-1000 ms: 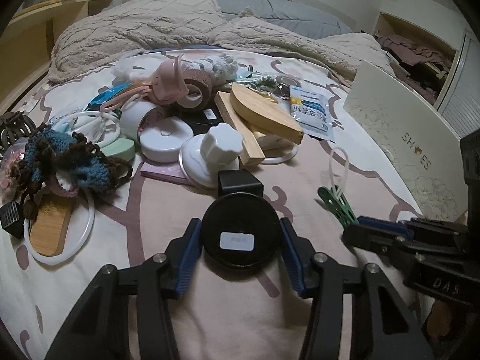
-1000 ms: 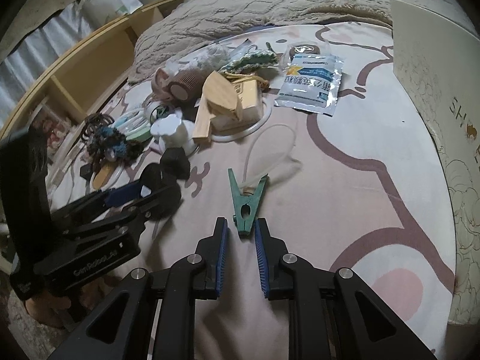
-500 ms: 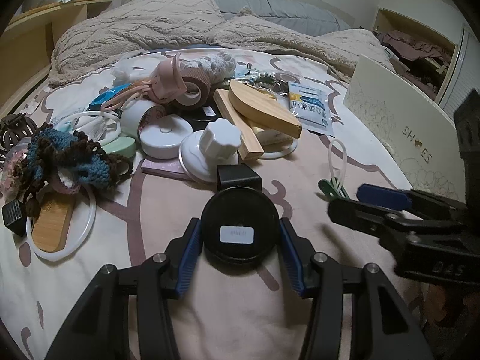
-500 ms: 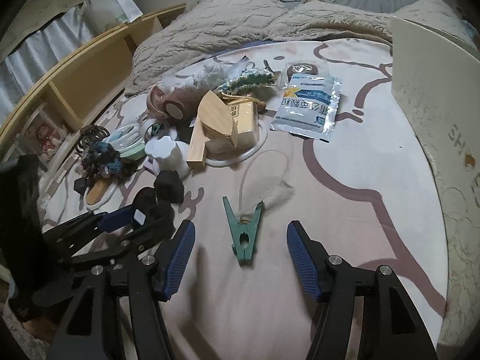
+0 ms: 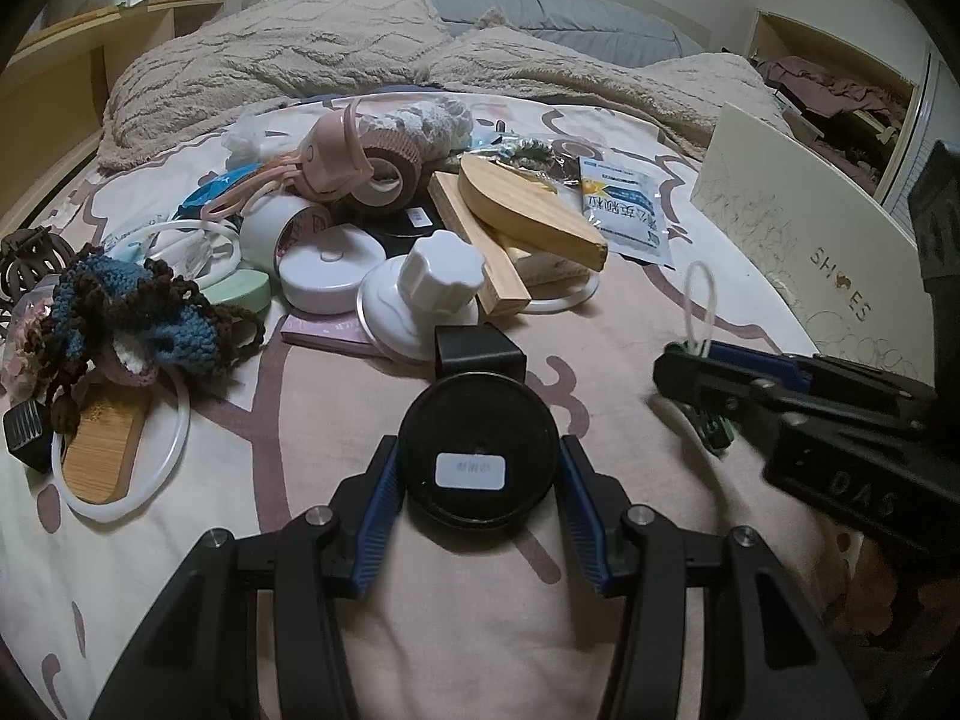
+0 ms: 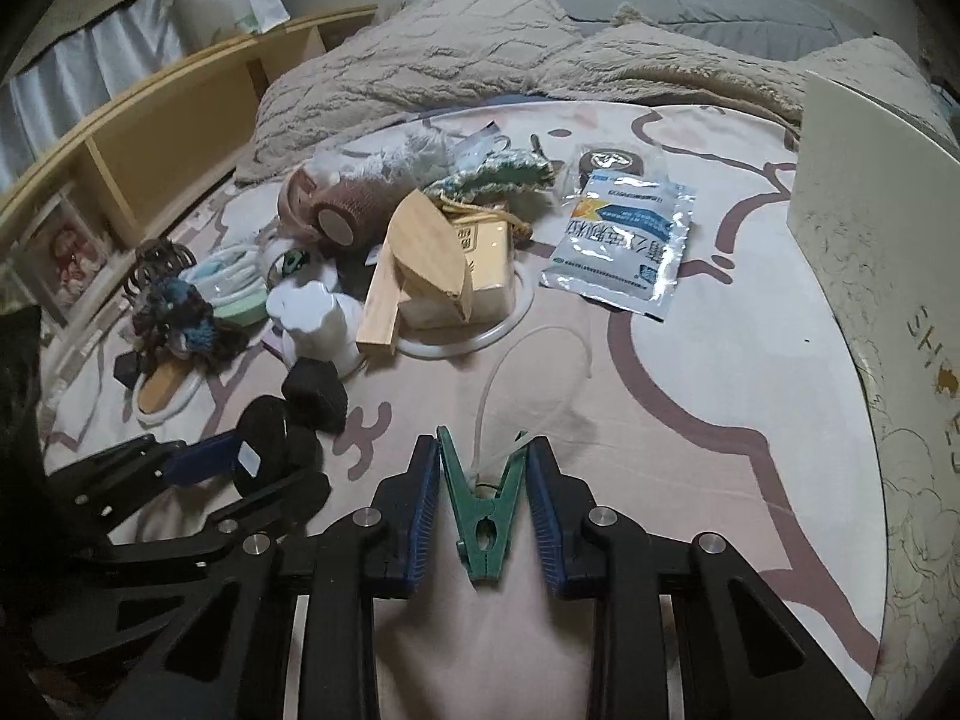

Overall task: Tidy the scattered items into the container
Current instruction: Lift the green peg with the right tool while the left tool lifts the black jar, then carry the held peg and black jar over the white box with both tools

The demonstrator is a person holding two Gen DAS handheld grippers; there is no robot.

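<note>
My left gripper [image 5: 479, 450] is shut on a black round disc [image 5: 480, 450] with a white label, just above the bedsheet; a black cube [image 5: 477, 354] sits right behind it. My right gripper [image 6: 480, 447] straddles a green clothes peg [image 6: 483, 516] with a white cord loop [image 6: 528, 360]. Its jaws are closing, and the blue pads touch the peg's two spread handle ends. In the left wrist view the right gripper [image 5: 678, 363] covers most of the peg [image 5: 714, 429]. A white shoe box [image 6: 870, 276] stands on the right.
A heap of items lies beyond: a white knobbed lid [image 5: 432, 294], wooden pieces [image 5: 528, 216], a foil sachet [image 6: 624, 246], tape rolls [image 5: 384, 162], knitted yarn [image 5: 126, 312] and a white ring [image 5: 174, 450]. A beige blanket [image 5: 300, 60] lies behind, with wooden shelves [image 6: 168, 138] at the left.
The right gripper opened wide, moved forward over the green peg and drew its jaws in around it. The left gripper kept still with the black disc.
</note>
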